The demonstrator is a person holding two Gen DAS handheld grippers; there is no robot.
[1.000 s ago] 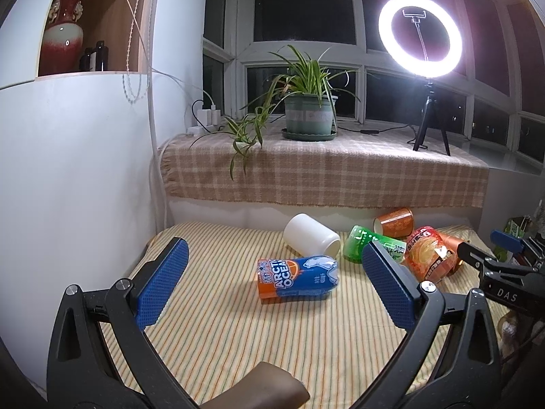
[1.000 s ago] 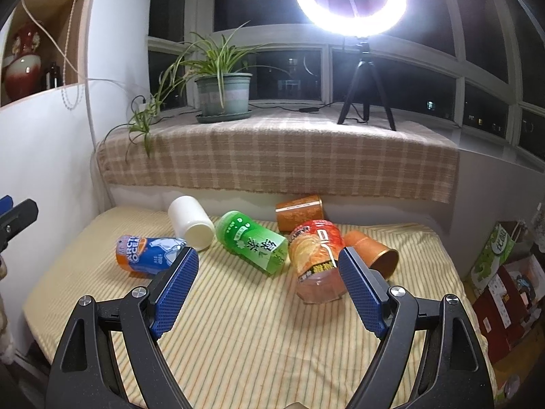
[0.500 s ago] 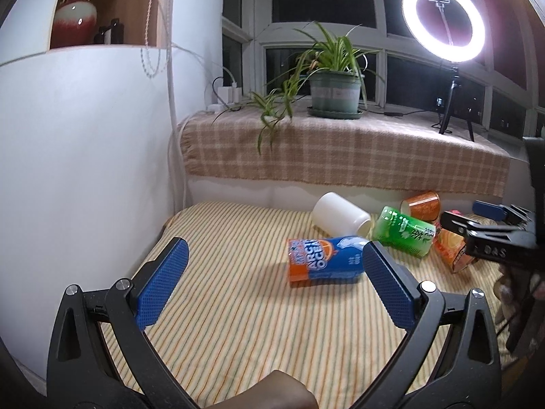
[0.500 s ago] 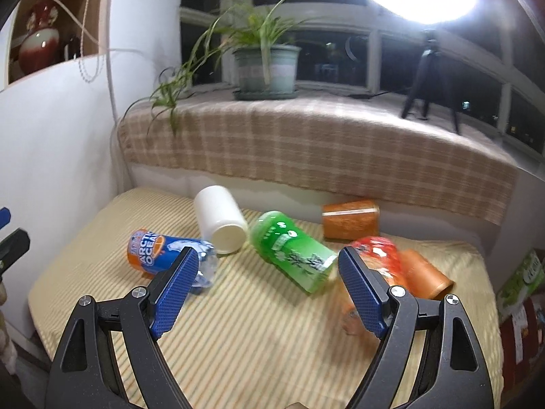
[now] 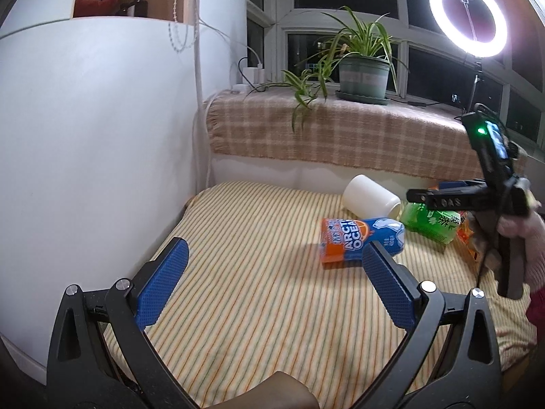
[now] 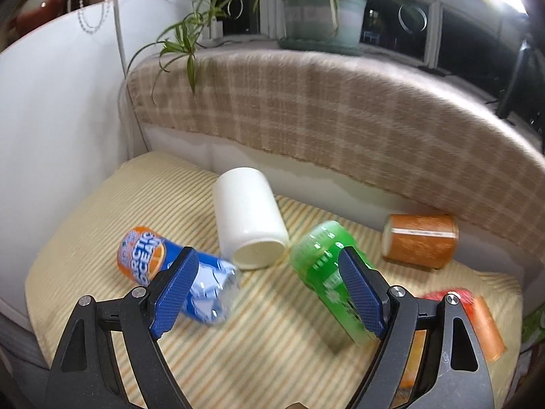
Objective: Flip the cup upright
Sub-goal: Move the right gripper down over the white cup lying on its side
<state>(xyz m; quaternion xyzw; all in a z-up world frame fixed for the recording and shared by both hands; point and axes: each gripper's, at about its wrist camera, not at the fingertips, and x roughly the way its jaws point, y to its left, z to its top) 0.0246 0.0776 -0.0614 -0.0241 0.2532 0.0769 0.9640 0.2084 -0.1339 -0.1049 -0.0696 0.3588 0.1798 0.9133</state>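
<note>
Several cups lie on their sides on a striped cloth (image 6: 259, 358). A white cup (image 6: 250, 218) lies with its mouth toward me; it also shows in the left wrist view (image 5: 369, 197). A blue and orange "Arctic Ocean" cup (image 6: 177, 272) lies to its left, also in the left wrist view (image 5: 361, 238). A green cup (image 6: 327, 272) lies to its right. My right gripper (image 6: 267, 284) is open and empty, just short of the white cup's mouth. My left gripper (image 5: 272, 272) is open and empty, left of the blue cup.
An orange cup (image 6: 420, 240) lies at the back right; red and orange cups (image 6: 477, 320) lie at the far right. A white curved wall (image 5: 85, 153) bounds the left. A plaid-covered ledge (image 5: 340, 133) holds a potted plant (image 5: 362, 75) and a ring light (image 5: 466, 17).
My right gripper has moved forward and down toward the white and green cups. My left gripper has shifted left; the right gripper now shows at the right edge of its view.
</note>
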